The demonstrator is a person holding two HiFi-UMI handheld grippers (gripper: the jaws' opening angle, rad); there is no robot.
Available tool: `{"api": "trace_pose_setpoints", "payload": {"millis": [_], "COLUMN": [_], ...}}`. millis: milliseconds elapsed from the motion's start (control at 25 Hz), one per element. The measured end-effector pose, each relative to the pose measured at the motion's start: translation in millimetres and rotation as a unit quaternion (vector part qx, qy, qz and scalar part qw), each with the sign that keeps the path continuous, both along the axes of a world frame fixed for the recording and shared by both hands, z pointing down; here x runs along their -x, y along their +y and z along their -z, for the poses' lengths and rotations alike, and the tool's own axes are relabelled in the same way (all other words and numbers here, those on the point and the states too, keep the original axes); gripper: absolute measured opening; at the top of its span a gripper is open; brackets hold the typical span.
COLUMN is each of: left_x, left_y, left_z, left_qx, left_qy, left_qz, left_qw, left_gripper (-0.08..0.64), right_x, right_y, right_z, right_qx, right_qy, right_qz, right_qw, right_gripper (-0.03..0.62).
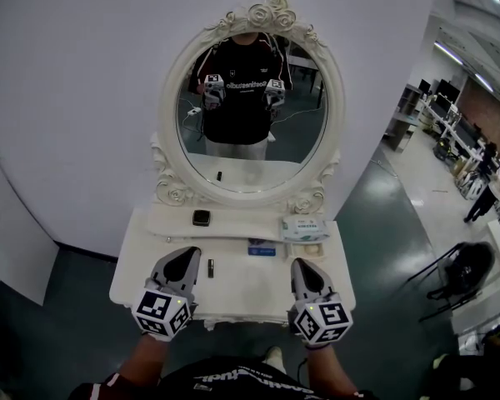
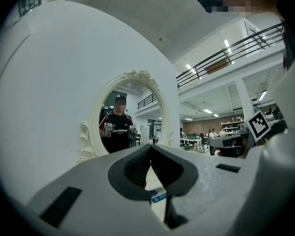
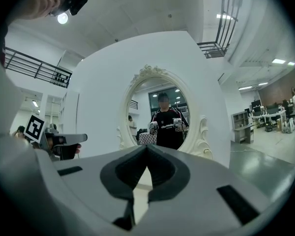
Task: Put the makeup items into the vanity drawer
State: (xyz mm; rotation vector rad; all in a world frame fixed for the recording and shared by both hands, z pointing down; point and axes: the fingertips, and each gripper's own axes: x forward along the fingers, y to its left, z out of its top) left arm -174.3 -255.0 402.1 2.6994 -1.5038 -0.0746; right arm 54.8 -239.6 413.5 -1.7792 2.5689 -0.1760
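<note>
Small dark slim tube (image 1: 210, 267) on the white carved vanity tabletop (image 1: 237, 294): lies just to the right of the left claw (image 1: 186, 255), long axis running from the front edge toward the oval white-framed mirror (image 1: 248, 132), roughly parallel to the way that claw points. Well apart from the right claw (image 1: 304, 265), so nearer the left hand. Both claws pressed together, nothing between the jaws, held level over the front of the tabletop. Farther back: black square compact (image 1: 201, 217) on the raised ledge, flat blue-and-white packet (image 1: 262, 247), and green-and-white soft pack (image 1: 304, 228) ahead of the right claw. No view of the vanity drawer, hidden below the tabletop's edge. Probably calls for spreading the left claw and shifting right to straddle the tube across its narrow width.
</note>
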Motion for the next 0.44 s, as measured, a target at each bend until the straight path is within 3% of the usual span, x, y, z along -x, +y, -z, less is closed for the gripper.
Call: {"api": "trace_pose_setpoints", "payload": {"millis": [440], "left_x": [3.3], "left_y": [-6.4], "left_z": [-8.7], "left_qx": [0.012], "left_qy": [0.007], "left_qz": [0.003], "left_qw": [0.9999], "left_gripper": [0.006], "right_x": [0.7], "right_y": [-1.4], "right_z": [-1.5], "right_qx": [-0.003], "right_qy": [0.028], "right_qz": [-0.003], "right_qw": [1.0], "right_gripper": [0.003]}}
